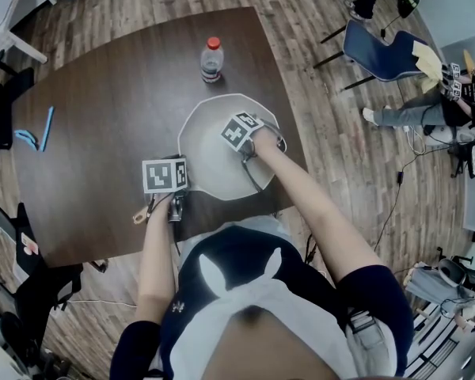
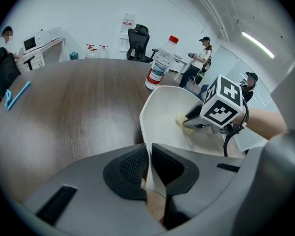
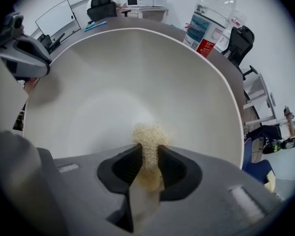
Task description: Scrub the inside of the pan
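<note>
a pale, shallow pan [image 1: 210, 145] is shown resting on the dark wood-grain surface [image 1: 119, 93], close to the edge nearest the person. its thin rim, on the near left side, is gripped by the left tongs [image 2: 149, 154], whose pads are closed tightly on it. a small yellowish scrubbing pad [image 3: 148, 136] is clamped in the right tongs [image 3: 150, 156], which are pointed down into the pan; the pad is held at the pan's inner floor, though contact cannot be confirmed. a clear plastic bottle [image 1: 211, 60] with a red cap is seen upright just beyond the far rim, apart from it. a blue strip-shaped item [image 1: 46, 127] lies well apart at the surface's left. the surface is surrounded by a wood-plank floor [image 1: 332, 117]; a blue chair [image 1: 380, 54] and seated persons are visible to the right.
</note>
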`<action>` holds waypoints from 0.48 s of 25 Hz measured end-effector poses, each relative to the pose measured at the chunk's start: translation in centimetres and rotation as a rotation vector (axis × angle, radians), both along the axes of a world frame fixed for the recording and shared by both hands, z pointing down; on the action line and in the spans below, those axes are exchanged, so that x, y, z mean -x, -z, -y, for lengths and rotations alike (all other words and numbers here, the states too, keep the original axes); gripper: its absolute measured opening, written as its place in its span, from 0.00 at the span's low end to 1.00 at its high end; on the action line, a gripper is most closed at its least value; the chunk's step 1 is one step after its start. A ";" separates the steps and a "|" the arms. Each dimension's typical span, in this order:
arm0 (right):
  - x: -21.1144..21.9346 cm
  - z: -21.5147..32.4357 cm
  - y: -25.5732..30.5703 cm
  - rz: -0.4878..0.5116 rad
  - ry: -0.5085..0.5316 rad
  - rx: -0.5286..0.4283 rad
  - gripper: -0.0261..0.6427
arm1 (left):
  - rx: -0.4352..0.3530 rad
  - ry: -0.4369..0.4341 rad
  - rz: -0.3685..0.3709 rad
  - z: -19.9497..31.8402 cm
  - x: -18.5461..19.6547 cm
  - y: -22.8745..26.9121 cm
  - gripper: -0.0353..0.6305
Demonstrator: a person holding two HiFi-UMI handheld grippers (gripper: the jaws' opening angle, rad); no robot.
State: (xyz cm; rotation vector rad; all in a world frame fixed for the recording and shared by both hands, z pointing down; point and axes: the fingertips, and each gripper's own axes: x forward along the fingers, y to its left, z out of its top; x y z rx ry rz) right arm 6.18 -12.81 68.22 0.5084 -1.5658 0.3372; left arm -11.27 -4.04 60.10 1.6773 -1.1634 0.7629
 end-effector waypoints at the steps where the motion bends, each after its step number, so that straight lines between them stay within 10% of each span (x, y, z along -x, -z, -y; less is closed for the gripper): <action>1: -0.3 -0.3 -0.1 -0.014 0.011 0.011 0.18 | 0.001 0.000 -0.001 0.0 0.0 0.0 0.11; 12: -1.7 -3.2 -0.3 -0.101 0.133 0.047 0.18 | 0.000 0.000 0.008 -0.1 0.0 0.1 0.11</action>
